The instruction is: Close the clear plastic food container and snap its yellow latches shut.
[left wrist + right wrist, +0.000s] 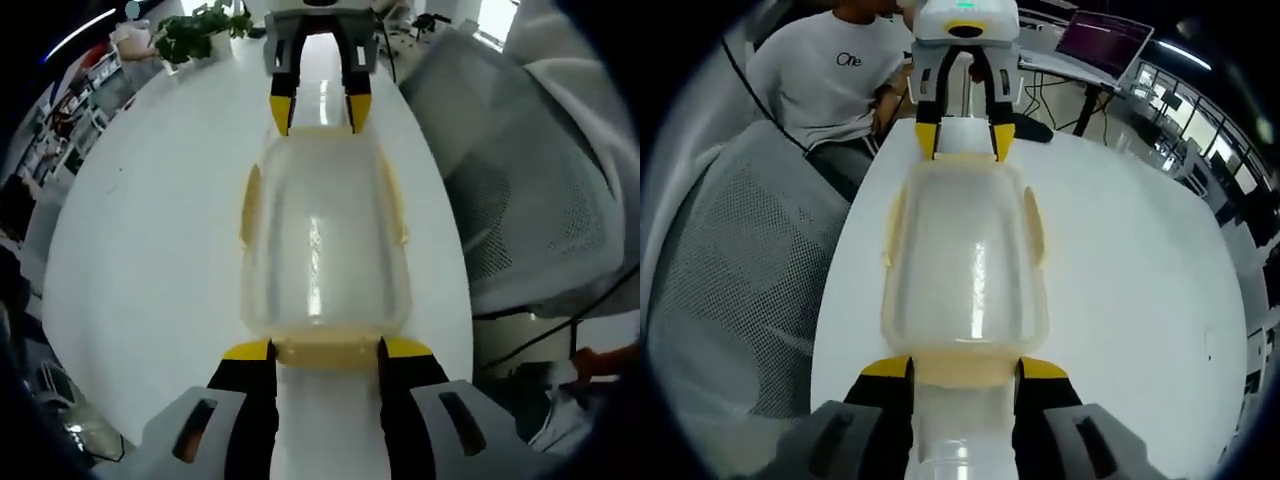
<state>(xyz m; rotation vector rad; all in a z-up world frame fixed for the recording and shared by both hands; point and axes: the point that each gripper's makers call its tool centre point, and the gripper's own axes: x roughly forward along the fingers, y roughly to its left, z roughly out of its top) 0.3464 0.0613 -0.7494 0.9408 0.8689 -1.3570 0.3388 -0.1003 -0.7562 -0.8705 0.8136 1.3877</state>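
Note:
The clear plastic container (322, 240) (965, 270) lies lengthwise on the white table (150, 260) (1130, 260) with its clear lid on top. Yellow side latches (249, 205) (1036, 225) stand slightly out from its long walls. My left gripper (325, 350) sits at the near end in the left gripper view, jaws closed against the yellow end latch (325, 354). My right gripper (965, 368) grips the opposite end latch (965, 370) the same way. Each gripper shows at the far end of the other's view: the right gripper (320, 112), the left gripper (965, 138).
A grey mesh office chair (520, 200) (730, 280) stands along one long table edge. A person in a white T-shirt (830, 80) sits at the table end behind the left gripper. A laptop (1105, 40) and a potted plant (195, 35) are farther off.

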